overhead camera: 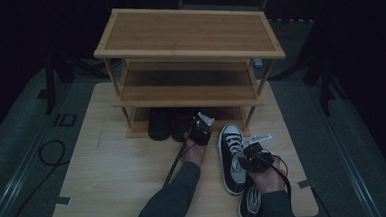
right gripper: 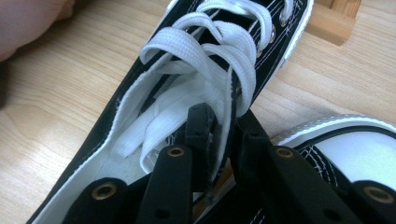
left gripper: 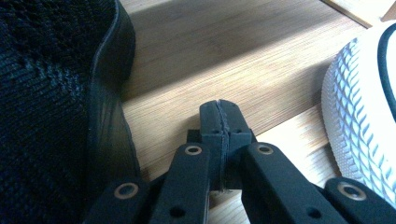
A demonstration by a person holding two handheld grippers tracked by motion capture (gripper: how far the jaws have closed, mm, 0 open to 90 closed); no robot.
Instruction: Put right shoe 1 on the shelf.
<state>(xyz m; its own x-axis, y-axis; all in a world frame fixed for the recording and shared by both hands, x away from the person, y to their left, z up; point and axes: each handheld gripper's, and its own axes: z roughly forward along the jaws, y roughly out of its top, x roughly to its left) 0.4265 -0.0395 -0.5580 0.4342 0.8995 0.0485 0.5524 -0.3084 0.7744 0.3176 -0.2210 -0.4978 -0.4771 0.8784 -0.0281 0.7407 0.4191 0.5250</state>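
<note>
Right gripper view has the right gripper [right gripper: 223,135] pinching the sneaker [right gripper: 196,88]'s side wall beside the shoe rack [overhead camera: 188,53], left gripper [left gripper: 222,122] closed empty, so lift level toward a shelf.

The only readable marking is "ID", in dark letters on the grey floor mat [overhead camera: 64,119] just left of the pale wooden table [overhead camera: 125,182], seen in the high view. No brand, label or number can be read on the black-and-white canvas sneakers [overhead camera: 232,156] or elsewhere.
</note>
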